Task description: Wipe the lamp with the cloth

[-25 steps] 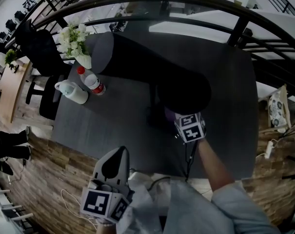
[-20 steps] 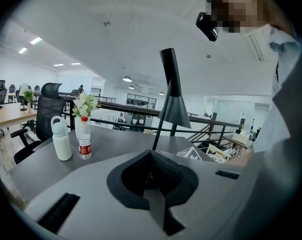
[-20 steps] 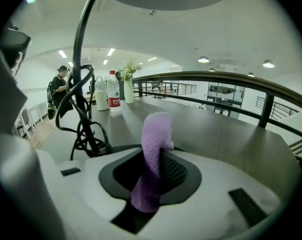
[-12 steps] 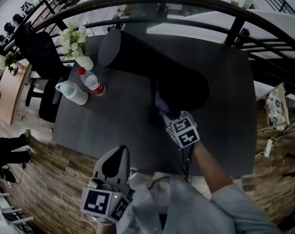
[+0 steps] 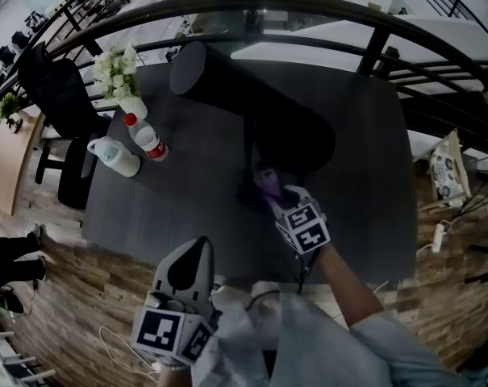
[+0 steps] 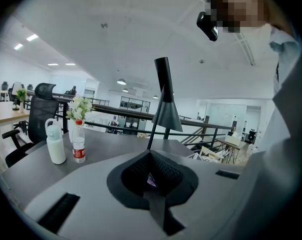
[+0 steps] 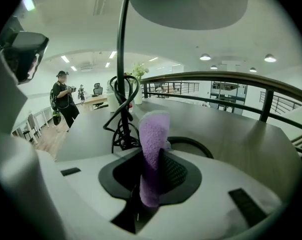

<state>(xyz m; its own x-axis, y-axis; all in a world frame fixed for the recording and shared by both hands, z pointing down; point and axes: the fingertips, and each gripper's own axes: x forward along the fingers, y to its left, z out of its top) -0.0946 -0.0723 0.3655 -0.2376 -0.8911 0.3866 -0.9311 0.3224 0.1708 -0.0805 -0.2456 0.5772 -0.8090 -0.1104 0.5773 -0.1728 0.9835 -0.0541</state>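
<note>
The lamp has a wide dark shade on a thin pole, standing on the dark grey table. My right gripper is shut on a purple cloth, low by the foot of the pole, under the shade's near edge. In the right gripper view the cloth stands up from the jaws, with the pole and a coil of cable just beyond and the shade's underside overhead. My left gripper hangs shut and empty off the table's near edge, facing the lamp.
A water bottle, a white jug and a vase of white flowers stand at the table's left. A black chair is beyond them. A curved black railing runs behind the table. A person stands far off.
My right gripper has drawn the cloth out from under the shade, a little left and toward me, down near the lamp's foot. The left gripper has stayed put.
</note>
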